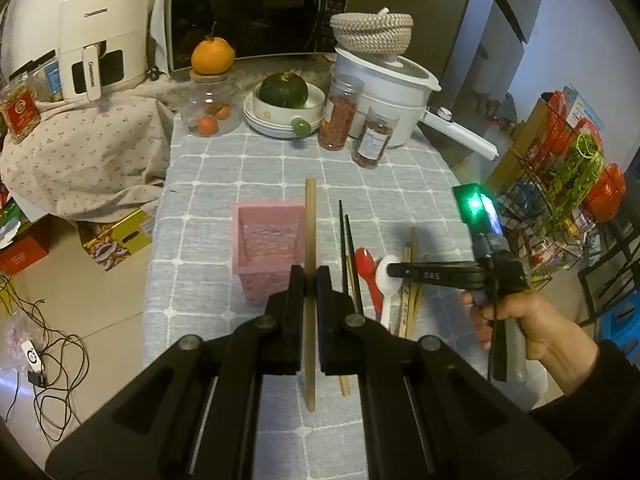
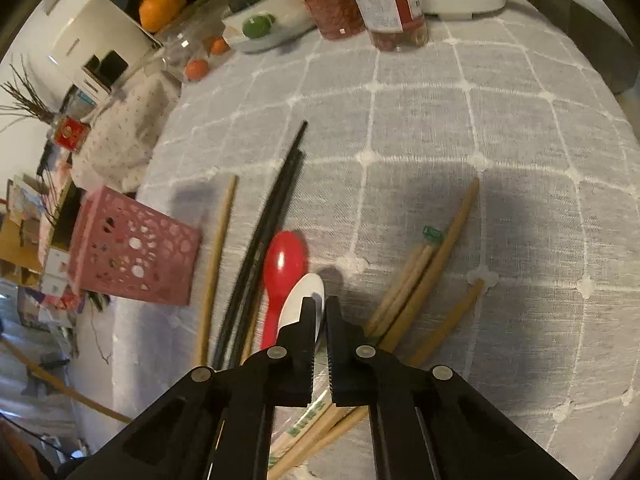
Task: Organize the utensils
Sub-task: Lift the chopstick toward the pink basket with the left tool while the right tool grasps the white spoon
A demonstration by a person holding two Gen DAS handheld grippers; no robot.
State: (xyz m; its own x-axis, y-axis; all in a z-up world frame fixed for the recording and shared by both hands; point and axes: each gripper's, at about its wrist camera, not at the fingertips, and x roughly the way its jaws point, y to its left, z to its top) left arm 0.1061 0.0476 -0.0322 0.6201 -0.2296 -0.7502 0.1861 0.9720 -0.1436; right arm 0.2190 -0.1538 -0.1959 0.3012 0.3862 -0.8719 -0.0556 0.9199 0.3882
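Note:
My left gripper is shut on a wooden chopstick and holds it above the table, just right of the pink perforated holder. My right gripper hovers over the white spoon, its jaws nearly shut with a narrow gap; it also shows in the left wrist view. A red spoon, a pair of black chopsticks and several wooden chopsticks lie on the grey checked tablecloth. One wooden chopstick lies beside the pink holder.
At the back stand two spice jars, a white cooker, stacked bowls with a green squash, a glass jar with oranges, a microwave and an air fryer. A wire rack stands off the right edge.

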